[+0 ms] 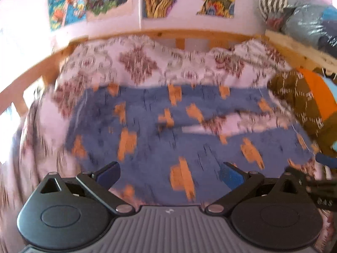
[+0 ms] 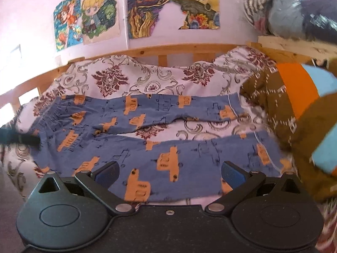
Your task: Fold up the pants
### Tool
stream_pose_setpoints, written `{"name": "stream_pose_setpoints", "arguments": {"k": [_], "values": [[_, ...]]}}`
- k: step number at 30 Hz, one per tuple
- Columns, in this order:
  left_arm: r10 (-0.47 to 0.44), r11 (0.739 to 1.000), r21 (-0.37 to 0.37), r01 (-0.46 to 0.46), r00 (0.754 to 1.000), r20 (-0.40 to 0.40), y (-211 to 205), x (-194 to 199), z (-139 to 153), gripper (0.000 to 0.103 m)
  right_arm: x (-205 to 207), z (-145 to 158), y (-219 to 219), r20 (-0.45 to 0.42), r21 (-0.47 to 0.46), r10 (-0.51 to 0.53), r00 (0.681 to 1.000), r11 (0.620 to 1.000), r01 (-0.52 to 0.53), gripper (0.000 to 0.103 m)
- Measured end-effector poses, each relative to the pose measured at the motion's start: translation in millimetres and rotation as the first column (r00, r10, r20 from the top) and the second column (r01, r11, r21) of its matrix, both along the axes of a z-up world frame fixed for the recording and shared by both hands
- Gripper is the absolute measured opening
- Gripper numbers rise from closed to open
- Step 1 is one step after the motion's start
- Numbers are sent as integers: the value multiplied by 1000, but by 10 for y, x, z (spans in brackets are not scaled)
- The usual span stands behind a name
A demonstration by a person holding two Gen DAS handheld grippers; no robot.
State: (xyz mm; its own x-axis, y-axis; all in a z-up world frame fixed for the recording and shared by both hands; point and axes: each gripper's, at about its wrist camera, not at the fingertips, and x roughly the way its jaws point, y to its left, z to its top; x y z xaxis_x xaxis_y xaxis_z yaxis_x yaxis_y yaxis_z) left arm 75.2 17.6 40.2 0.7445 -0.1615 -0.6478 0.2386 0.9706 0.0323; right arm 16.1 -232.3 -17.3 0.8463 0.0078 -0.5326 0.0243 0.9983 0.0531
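Blue pants (image 2: pixel 160 130) printed with orange vehicles lie spread flat on the patterned bedsheet (image 2: pixel 130 78), waistband to the left, both legs running right with a gap of sheet between them. The right gripper (image 2: pixel 169 174) hovers open over the near leg, nothing between its fingers. In the blurred left wrist view the same pants (image 1: pixel 151 130) fill the middle, and the left gripper (image 1: pixel 169 174) stands open above the fabric, holding nothing. The other gripper shows as a dark shape at the right edge (image 1: pixel 322 189) and at the left edge (image 2: pixel 19 138).
A wooden bed rail (image 2: pixel 168 49) runs behind the sheet, below posters on the wall. A brown, orange and light blue garment (image 2: pixel 294 105) lies heaped at the right. Bagged clothes (image 2: pixel 294 10) sit on a wooden shelf at the upper right.
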Motion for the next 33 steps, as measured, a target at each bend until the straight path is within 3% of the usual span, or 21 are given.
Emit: {"name": "stream_pose_setpoints", "arguments": {"k": [2,5,10,14,17,19,21,23,29,33], "values": [[-8,1000,1,8,1000,26,112,231,65,103,167,-14,-8,-14,-15,32,999,999,-33,102],[-10,998,-57,12,1000,22,373,636,149,103,453,-39,-12,-39,-26,89,995,996,-90,102],[73,993,-99,-67,996,51,835,1318,179,103,1118,-54,8,-93,-8,186,978,982,-188,102],[26,1000,-8,-25,997,79,1006,1866,116,103,1693,-34,53,-115,14,250,961,968,-250,102],[-31,993,117,19,995,97,1014,2203,47,103,2127,-21,158,-112,-40,311,944,948,-317,102],[-107,972,222,81,989,106,966,2388,0,103,2386,-38,255,-125,-92,363,923,922,-376,102],[-212,932,317,175,974,85,901,2550,-70,103,2671,-78,388,-145,-155,430,891,880,-449,102],[-277,900,365,238,959,56,874,2733,-139,103,2947,-135,492,-166,-203,466,869,846,-493,102],[-394,825,413,386,916,-70,789,3232,-315,103,3637,-240,653,-211,-289,522,826,774,-563,102],[-432,796,403,451,890,-143,792,3399,-365,99,3936,-240,692,-237,-290,556,797,742,-604,95]]}}
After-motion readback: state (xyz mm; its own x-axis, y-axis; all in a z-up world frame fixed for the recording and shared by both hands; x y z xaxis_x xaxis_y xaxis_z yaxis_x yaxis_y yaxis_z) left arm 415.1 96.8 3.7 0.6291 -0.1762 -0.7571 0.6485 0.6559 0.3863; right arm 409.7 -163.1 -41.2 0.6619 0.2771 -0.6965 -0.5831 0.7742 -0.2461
